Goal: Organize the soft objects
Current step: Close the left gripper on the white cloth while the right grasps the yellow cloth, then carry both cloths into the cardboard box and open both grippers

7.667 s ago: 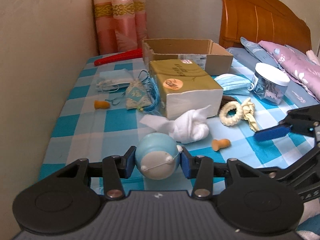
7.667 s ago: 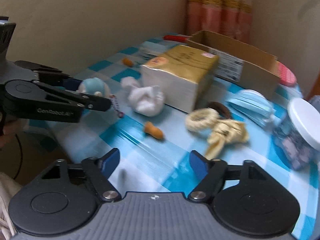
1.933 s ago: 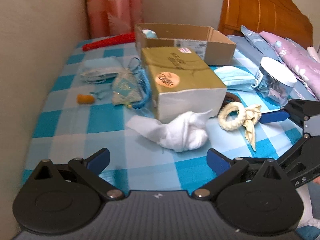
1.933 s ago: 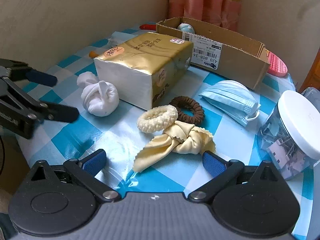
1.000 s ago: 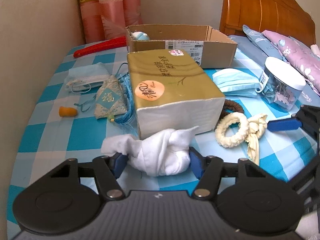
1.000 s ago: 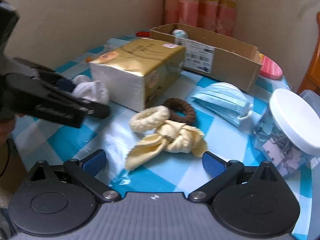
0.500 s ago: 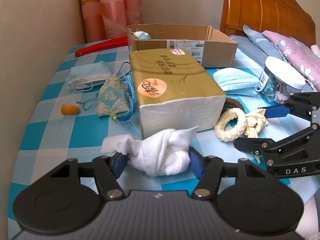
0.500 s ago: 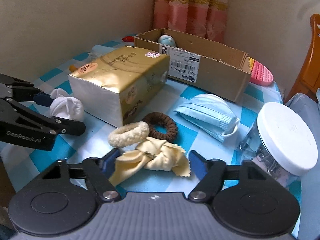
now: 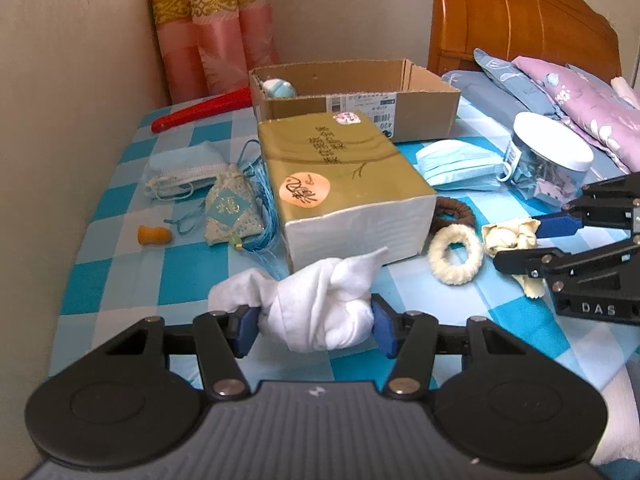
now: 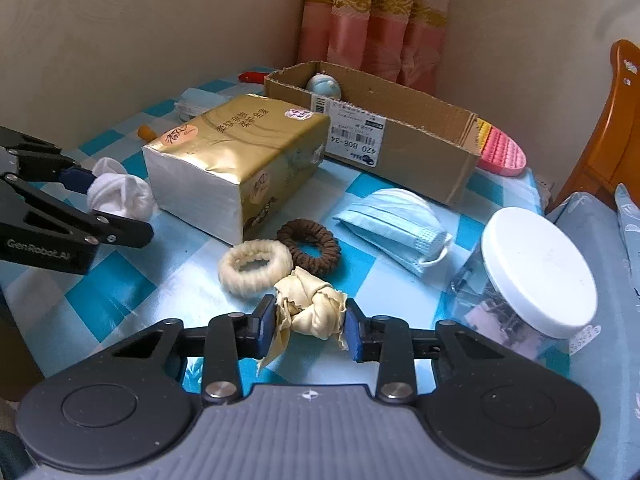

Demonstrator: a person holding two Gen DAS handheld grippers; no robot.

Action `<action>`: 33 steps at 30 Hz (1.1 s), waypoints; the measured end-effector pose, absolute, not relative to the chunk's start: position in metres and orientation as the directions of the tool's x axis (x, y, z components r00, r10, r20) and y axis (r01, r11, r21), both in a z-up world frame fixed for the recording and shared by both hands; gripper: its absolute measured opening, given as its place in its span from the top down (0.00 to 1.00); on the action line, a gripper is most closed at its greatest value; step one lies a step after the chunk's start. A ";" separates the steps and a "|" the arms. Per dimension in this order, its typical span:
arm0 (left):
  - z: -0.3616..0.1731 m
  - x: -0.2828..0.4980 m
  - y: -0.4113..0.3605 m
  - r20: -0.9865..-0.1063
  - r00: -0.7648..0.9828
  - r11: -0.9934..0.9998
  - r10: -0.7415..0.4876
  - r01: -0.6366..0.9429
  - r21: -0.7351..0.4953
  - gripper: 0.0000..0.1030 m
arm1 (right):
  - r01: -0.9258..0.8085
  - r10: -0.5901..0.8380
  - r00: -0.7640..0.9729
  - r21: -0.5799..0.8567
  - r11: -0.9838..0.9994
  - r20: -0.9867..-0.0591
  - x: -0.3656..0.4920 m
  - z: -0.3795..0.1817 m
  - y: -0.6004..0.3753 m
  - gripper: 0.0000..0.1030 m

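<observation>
Left wrist view has the left gripper (image 9: 314, 326) pinching the knotted white cloth (image 9: 316, 312) in front of the gold tissue pack (image 9: 344, 184), while the right gripper (image 10: 310, 326) squeezes the knotted cream cloth (image 10: 314, 306) beside the cream scrunchie (image 10: 256, 266). Both grabs look made; next comes lifting each bundle clear and carrying it over the pack to the cardboard box (image 9: 424, 110).

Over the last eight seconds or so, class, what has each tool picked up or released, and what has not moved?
The left tool let go of the round blue toy, which now lies in the cardboard box, and has shut on the white cloth bundle. The right tool, open before, has closed on the knotted cream cloth. The tissue pack, scrunchies, masks and jar stayed put.
</observation>
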State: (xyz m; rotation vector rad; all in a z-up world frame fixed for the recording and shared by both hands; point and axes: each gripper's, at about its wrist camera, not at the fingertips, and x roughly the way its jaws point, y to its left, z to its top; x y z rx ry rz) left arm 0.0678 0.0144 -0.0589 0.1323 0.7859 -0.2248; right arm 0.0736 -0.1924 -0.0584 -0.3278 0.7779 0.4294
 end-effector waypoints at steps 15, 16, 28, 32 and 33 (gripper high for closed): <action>-0.027 0.040 0.019 -0.683 0.705 0.952 -0.194 0.302 0.041 0.46 | -0.473 0.281 0.659 -0.093 0.876 -0.698 0.069 -0.023 -0.207 0.61; -0.025 0.039 0.019 -0.679 0.708 0.952 -0.196 0.303 0.041 0.46 | -0.471 0.280 0.664 -0.097 0.877 -0.693 0.072 -0.020 -0.207 0.61; -0.024 0.042 0.030 -0.668 0.717 0.962 -0.196 0.274 0.013 0.46 | -0.417 0.252 0.743 -0.134 0.899 -0.620 0.163 0.031 -0.205 0.61; -0.027 0.044 0.037 -0.676 0.716 0.970 -0.175 0.241 0.004 0.46 | -0.391 0.227 0.754 -0.144 0.909 -0.616 0.205 0.038 -0.202 0.61; -0.027 0.044 0.038 -0.677 0.716 0.972 -0.170 0.236 0.006 0.46 | -0.383 0.217 0.755 -0.146 0.912 -0.619 0.215 0.037 -0.201 0.61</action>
